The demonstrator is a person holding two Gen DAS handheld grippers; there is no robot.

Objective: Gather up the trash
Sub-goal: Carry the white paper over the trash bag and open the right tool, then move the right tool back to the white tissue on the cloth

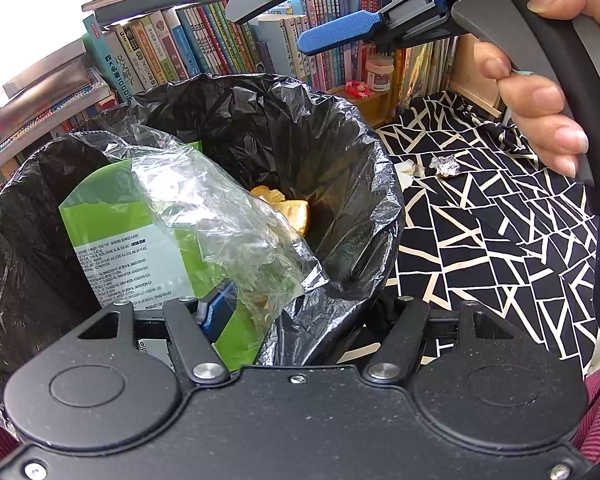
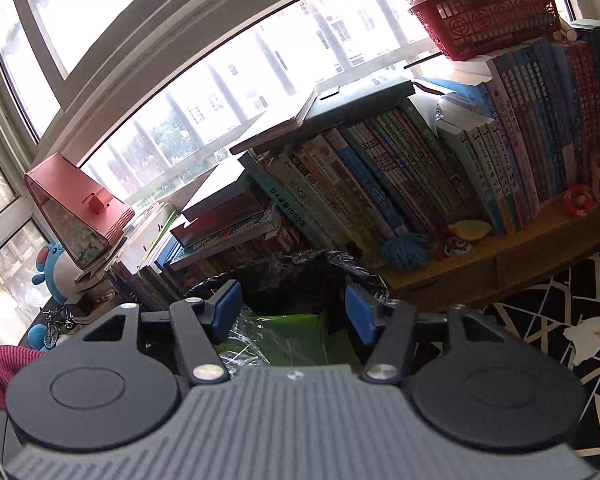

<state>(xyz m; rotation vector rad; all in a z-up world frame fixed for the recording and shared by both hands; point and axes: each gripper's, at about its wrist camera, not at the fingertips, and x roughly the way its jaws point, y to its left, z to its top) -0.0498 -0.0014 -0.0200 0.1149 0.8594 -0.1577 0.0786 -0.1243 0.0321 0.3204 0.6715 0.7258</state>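
A sunlit window and a crowded row of upright books (image 2: 400,176) back a black cloth with a cream crackle pattern (image 1: 500,248).

At the left of that cloth stands the round bin lined with a crinkled black plastic bag (image 1: 340,128). In it already lie a green printed carton (image 1: 112,220), a sheet of clear crumpled film (image 1: 220,208) draped across the carton, and something yellowish, perhaps fruit peel (image 1: 288,208), lower down. So part of the collecting looks done. To the right, still on the cloth, lie a scrap of white tissue (image 1: 405,168) and a small ball of crumpled silver foil (image 1: 446,166); these look like what is left.

The left gripper (image 1: 296,312) hangs tilted down over the bin's near rim, and its blue pad (image 1: 220,310) seems to touch the carton, though I cannot tell whether it grips it. The right gripper (image 2: 292,312), held in a hand (image 1: 548,80), is above the bin, pointing into it, fingers apart and empty.
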